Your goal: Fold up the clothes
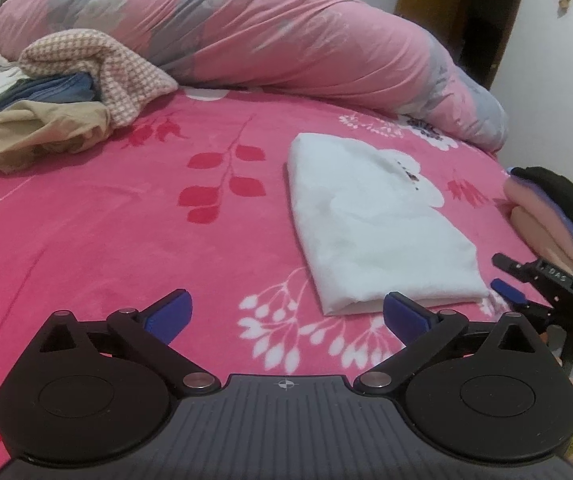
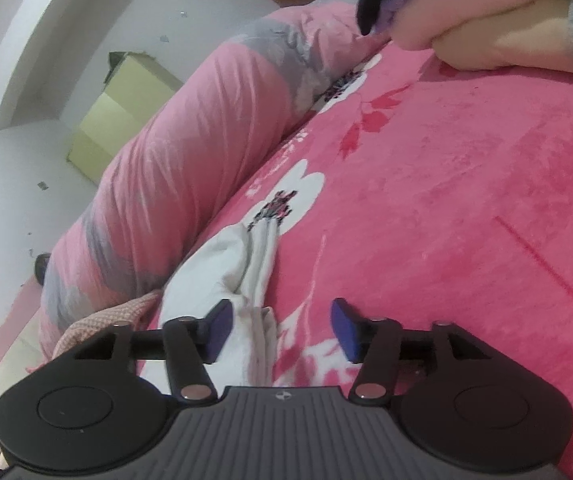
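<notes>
A folded white garment [image 1: 374,220] lies flat on the pink flowered bedsheet [image 1: 126,220]. My left gripper [image 1: 286,312] stands open just in front of its near edge, and nothing is between the blue pads. At the far right of this view, my right gripper [image 1: 506,276] is beside the garment's near right corner. In the right wrist view, the right gripper [image 2: 282,328] is open. The white garment's [image 2: 222,264] layered edge lies loosely between the pads, and neither pad presses on it.
A heap of unfolded clothes [image 1: 46,120] lies at the left. A stack of folded clothes [image 1: 546,220] sits at the right bed edge, also stack of folded clothes [image 2: 466,12]. A rolled pink duvet [image 1: 246,32] runs along the back. A cardboard box [image 2: 122,116] stands on the floor beyond.
</notes>
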`<state>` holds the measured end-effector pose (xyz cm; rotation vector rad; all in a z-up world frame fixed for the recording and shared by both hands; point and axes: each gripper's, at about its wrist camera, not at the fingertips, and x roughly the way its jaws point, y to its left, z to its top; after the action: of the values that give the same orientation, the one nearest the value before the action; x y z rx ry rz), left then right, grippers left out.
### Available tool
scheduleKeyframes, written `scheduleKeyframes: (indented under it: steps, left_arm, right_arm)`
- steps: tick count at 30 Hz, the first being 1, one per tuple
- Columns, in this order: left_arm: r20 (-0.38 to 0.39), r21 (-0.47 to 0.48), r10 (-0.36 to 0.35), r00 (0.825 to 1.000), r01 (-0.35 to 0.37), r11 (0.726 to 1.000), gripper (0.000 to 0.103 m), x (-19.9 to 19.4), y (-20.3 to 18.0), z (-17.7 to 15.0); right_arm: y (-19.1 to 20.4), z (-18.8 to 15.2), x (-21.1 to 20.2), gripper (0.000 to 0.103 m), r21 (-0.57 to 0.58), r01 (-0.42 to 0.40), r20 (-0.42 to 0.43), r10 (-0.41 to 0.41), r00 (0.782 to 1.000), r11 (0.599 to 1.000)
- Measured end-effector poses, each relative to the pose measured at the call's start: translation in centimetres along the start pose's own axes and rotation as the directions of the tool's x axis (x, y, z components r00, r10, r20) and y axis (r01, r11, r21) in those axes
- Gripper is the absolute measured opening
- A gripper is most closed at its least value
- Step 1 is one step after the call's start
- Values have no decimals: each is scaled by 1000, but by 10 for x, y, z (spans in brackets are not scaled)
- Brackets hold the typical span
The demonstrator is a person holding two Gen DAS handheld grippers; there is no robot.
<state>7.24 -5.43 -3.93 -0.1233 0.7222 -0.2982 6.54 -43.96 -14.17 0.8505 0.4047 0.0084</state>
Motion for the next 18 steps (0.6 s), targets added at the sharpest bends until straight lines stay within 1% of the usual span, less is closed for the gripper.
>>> scheduleKeyframes:
  steps: [2, 4, 5, 6, 7, 8, 10, 12, 15, 18]
  left_arm:
    - [0, -6, 4, 1000, -4, 1000, 103, -2, 2, -1]
    - [1, -14, 6, 1000, -6, 1000, 103, -4, 5, -1]
    - [1, -19, 8, 1000, -8, 1000, 103, -5, 6, -1]
    - [1, -23, 9, 1000, -9, 1000, 103, -6, 7, -1]
    - [2, -25, 11, 1000, -11, 1000, 103, -7, 8, -1]
    - [3, -28, 13, 1000, -13, 1000, 103, -8, 9, -1]
    - [6, -30, 19, 1000, -19, 999, 103, -10, 10, -2]
    - [6, -33, 26, 1000, -25, 999, 103, -11, 11, -2]
    - [3, -55, 34, 999, -34, 998, 103, -14, 15, -1]
    - [-4, -74, 53, 999, -53, 996, 103, -17, 16, 0]
  right_arm:
    - [5, -2, 0, 68, -33, 7, -4, -7, 1000, 999]
    - [12, -5, 2, 77, -78, 18, -16, -20, 1000, 997]
    - [15, -6, 3, 80, -100, 23, -23, -26, 999, 995]
    - [18, -7, 3, 89, -117, 21, -28, -24, 999, 993]
    - [20, -8, 3, 101, -130, 6, -33, -10, 999, 992]
    - [23, -9, 2, 103, -143, -8, -37, 3, 999, 990]
    - [26, -12, 0, 103, -158, 14, -32, -19, 999, 987]
    - [26, -12, -1, 103, -158, 17, -29, -22, 999, 987]
    - [26, -14, -4, 103, -154, 23, -22, -27, 999, 988]
    - [30, -18, -6, 103, -174, 51, -17, -55, 998, 983]
